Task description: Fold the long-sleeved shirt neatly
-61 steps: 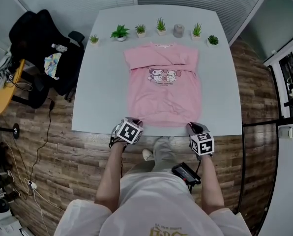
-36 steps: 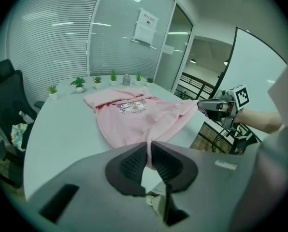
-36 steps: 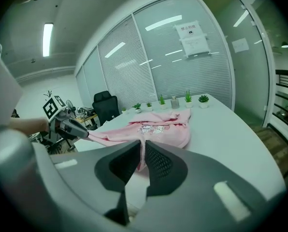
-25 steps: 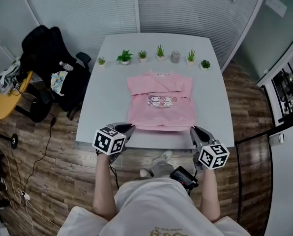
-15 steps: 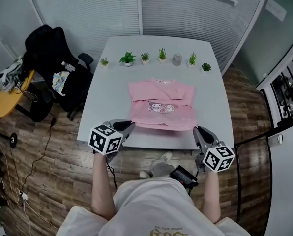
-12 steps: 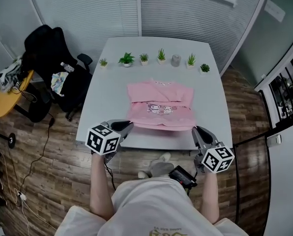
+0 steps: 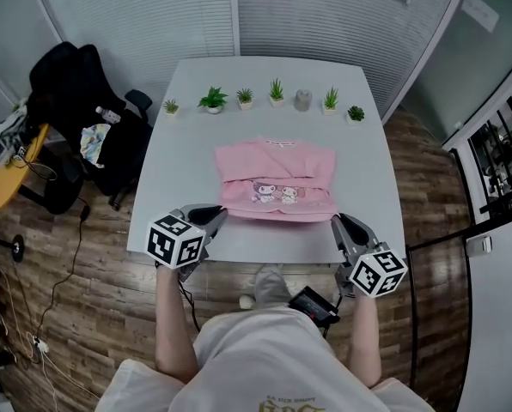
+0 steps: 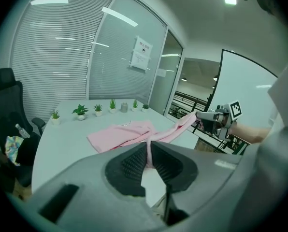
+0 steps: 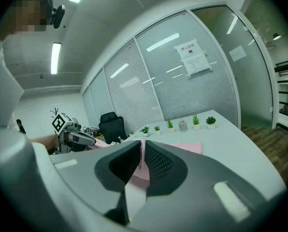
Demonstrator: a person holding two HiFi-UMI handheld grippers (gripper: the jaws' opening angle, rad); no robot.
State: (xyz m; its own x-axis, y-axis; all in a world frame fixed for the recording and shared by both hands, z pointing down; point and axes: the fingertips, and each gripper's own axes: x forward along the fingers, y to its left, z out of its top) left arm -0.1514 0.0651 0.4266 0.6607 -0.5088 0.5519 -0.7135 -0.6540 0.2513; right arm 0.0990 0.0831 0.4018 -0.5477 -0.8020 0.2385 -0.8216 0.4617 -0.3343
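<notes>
The pink long-sleeved shirt lies on the light grey table, sleeves folded in and cartoon print up. Its near hem is raised off the table, held at both corners. My left gripper is shut on the hem's left corner; in the left gripper view pink cloth runs from the table up into the closed left gripper. My right gripper is shut on the right corner. In the right gripper view the shirt feeds into the pinched right gripper.
Several small potted plants and a grey cup line the table's far edge. A black office chair with clutter stands left of the table, a yellow round table further left. Wooden floor surrounds the table.
Both grippers have risen with the hem still pinched. The lifted front part of the shirt hangs higher, so less of it lies flat on the table.
</notes>
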